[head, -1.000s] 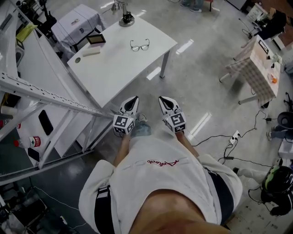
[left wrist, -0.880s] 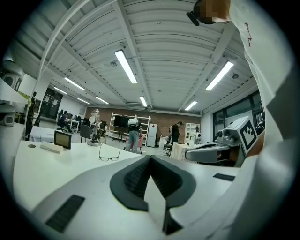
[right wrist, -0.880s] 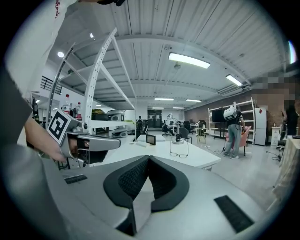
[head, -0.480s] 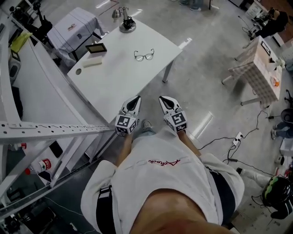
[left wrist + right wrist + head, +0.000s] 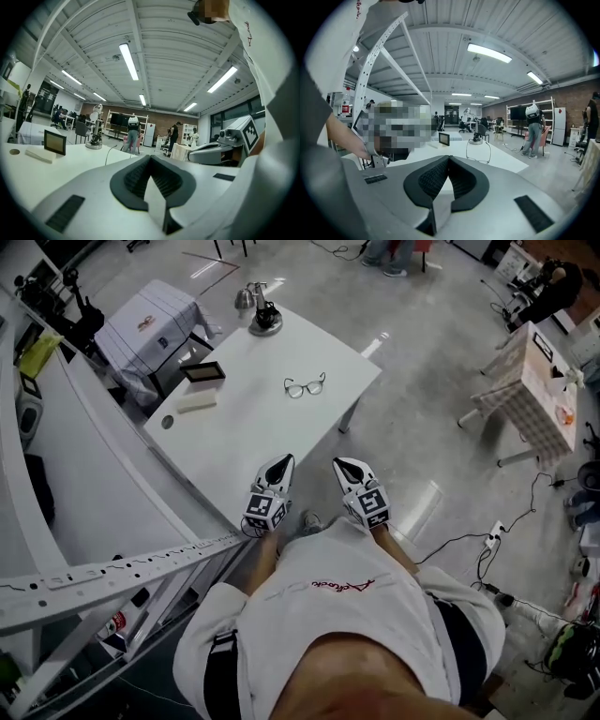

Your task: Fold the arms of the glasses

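Observation:
Dark-rimmed glasses (image 5: pixel 306 386) lie on the white table (image 5: pixel 253 427) with their arms unfolded, well beyond both grippers. In the right gripper view the glasses (image 5: pixel 480 152) stand ahead with both arms sticking up. My left gripper (image 5: pixel 284 463) is held level over the table's near corner, jaws shut and empty (image 5: pixel 149 158). Beside it, over the floor by the table's edge, my right gripper (image 5: pixel 340 465) is also shut with nothing between its pads (image 5: pixel 447 160).
On the table stand a small framed screen (image 5: pixel 203 371), a white block (image 5: pixel 197 401) and a round-based stand (image 5: pixel 265 320). A metal truss (image 5: pixel 112 568) runs at my left. Another table with a checked cloth (image 5: pixel 530 381) stands right; cables (image 5: pixel 487 549) lie on the floor.
I have walked closer to the table. Both grippers, side by side and still shut, have come up to its near corner, and the glasses appear nearer.

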Demonstrator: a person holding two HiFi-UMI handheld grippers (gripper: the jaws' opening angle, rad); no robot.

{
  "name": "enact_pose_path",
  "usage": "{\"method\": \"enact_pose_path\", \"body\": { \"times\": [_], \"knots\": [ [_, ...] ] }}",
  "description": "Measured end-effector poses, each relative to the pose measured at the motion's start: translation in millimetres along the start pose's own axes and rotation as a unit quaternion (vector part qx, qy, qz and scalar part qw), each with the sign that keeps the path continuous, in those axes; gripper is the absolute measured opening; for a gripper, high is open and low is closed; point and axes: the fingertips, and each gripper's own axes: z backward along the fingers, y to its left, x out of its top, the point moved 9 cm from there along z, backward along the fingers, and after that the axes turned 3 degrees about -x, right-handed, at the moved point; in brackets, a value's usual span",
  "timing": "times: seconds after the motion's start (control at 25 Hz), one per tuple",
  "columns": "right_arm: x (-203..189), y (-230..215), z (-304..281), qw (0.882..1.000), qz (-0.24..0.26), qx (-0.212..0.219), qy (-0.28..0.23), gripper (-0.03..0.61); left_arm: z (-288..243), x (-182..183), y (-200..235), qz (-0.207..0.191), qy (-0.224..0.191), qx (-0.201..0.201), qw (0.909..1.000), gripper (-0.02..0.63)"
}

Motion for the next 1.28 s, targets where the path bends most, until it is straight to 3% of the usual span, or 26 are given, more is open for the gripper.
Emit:
{"method": "enact_pose_path", "body": {
  "times": [0.52, 1.28],
  "knots": [
    [-5.4, -18.3, -33.3, 1.000, -0.013, 0.010, 0.008, 0.014, -26.3, -6.2, 22.0, 0.017, 0.023, 0.000, 0.9996, 0.021],
    [12.3, -138.3, -125.0, 0.999, -0.025, 0.044, -0.011, 0.014, -142.2, 22.3, 81.2, 0.017, 0.031, 0.039, 0.9986, 0.021]
  ]
}}
